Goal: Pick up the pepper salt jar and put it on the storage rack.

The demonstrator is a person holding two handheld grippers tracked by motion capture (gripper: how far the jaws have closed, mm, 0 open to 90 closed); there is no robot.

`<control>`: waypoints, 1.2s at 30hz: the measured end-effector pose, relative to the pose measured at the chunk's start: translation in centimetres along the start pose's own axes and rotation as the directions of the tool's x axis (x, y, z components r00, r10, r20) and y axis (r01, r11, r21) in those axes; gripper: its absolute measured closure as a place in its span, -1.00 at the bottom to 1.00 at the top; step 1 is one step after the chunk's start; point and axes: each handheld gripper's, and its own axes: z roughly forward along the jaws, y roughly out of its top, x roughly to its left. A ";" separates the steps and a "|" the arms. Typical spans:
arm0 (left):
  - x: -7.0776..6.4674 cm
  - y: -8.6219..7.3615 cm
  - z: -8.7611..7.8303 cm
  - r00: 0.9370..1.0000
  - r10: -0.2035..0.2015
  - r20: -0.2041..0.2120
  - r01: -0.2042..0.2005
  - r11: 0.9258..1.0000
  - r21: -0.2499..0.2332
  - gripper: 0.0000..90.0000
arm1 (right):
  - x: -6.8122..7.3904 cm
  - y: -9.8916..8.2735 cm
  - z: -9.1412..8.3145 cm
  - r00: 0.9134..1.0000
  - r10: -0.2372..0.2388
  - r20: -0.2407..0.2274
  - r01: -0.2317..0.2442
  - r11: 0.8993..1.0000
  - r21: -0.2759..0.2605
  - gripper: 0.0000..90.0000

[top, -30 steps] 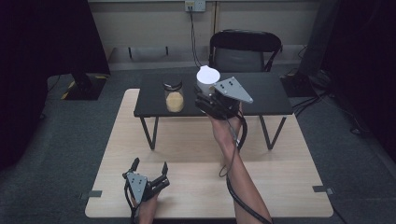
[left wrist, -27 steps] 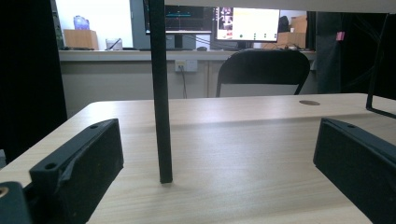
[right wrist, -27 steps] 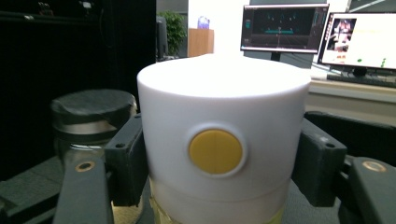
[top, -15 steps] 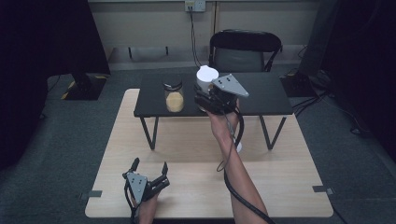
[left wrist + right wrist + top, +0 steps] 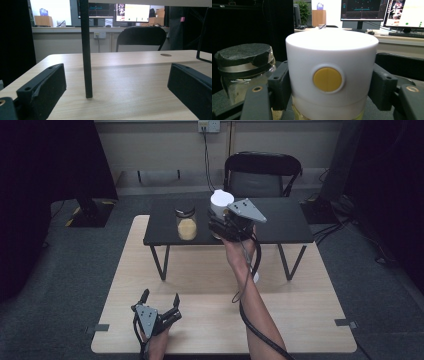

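From above, the right gripper (image 5: 220,222) clasps the white container (image 5: 221,200) upright on the black shelf (image 5: 285,220), right of the jar (image 5: 186,224), while its own view shows both jaws pressing the container's sides; the left gripper (image 5: 160,304) rests wide open, well short of the shelf.

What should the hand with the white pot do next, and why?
Probably lift it straight up a little. The right gripper has its jaws pressed on both sides of the white container, which sits close beside the glass jar, so sliding sideways might bump it.
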 end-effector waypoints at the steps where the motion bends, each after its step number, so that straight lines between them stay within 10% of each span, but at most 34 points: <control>1: 0.0 0.0 0.0 1.000 0.000 0.000 0.000 1.000 0.000 -0.97 | 0.0 0.0 0.0 1.000 0.000 0.000 0.000 1.000 0.000 -0.33; 26: 0.0 0.0 0.0 1.000 0.000 0.000 0.000 1.000 0.000 -0.97 | 0.1 0.2 -0.1 1.000 -0.007 0.001 0.007 1.000 -0.011 -0.40; 36: 0.0 0.0 0.0 1.000 0.000 0.000 0.000 1.000 0.000 -0.97 | 0.2 0.0 -0.2 1.000 -0.020 0.022 0.022 0.998 -0.052 -0.97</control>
